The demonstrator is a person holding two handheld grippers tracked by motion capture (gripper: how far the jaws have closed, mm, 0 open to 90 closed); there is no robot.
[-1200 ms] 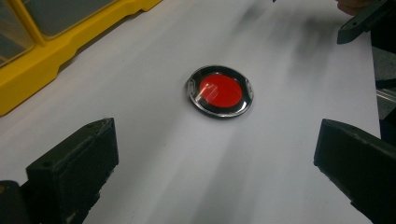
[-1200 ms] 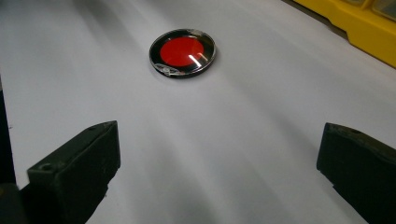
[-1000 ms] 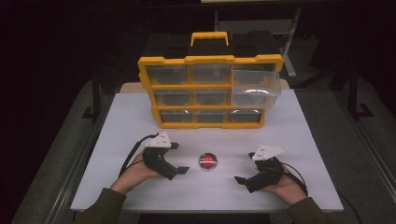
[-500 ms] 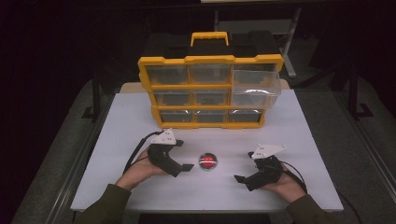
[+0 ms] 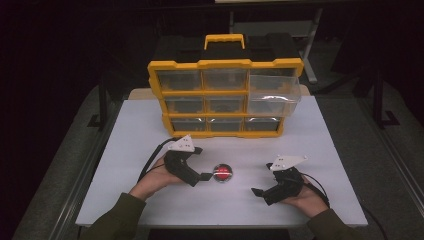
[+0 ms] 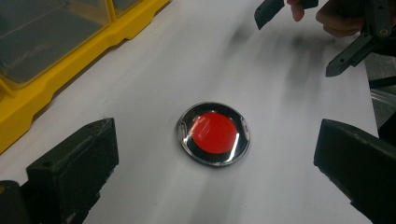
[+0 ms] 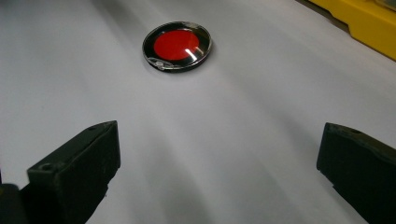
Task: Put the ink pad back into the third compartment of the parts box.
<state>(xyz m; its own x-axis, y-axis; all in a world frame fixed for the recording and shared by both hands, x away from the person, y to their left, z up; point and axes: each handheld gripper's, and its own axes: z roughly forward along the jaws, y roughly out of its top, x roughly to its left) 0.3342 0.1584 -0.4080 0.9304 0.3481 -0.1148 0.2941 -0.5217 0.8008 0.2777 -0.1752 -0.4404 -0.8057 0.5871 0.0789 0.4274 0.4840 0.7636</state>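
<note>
A small round disc (image 5: 222, 173) with a red centre, black rim and clear cover lies flat on the white table (image 5: 320, 145). My left gripper (image 5: 204, 176) is open just left of it, jaw tips almost at its rim. In the left gripper view the disc (image 6: 214, 133) lies ahead between the wide-apart jaws of that gripper (image 6: 215, 186). My right gripper (image 5: 257, 191) is open and holds nothing, a short way right of the disc. From the right gripper view the disc (image 7: 177, 45) lies farther off, ahead and to the left of that gripper (image 7: 215, 177).
A yellow organizer (image 5: 225, 97) with clear drawers and a handle on top stands at the back of the table. Its upper right drawer (image 5: 272, 92) is pulled out. Its yellow base (image 6: 56, 88) appears to the left in the left gripper view. Dark floor surrounds the table.
My left gripper has moved right and slightly toward the disc, closing the gap to it. The right gripper and the disc have stayed where they were.
</note>
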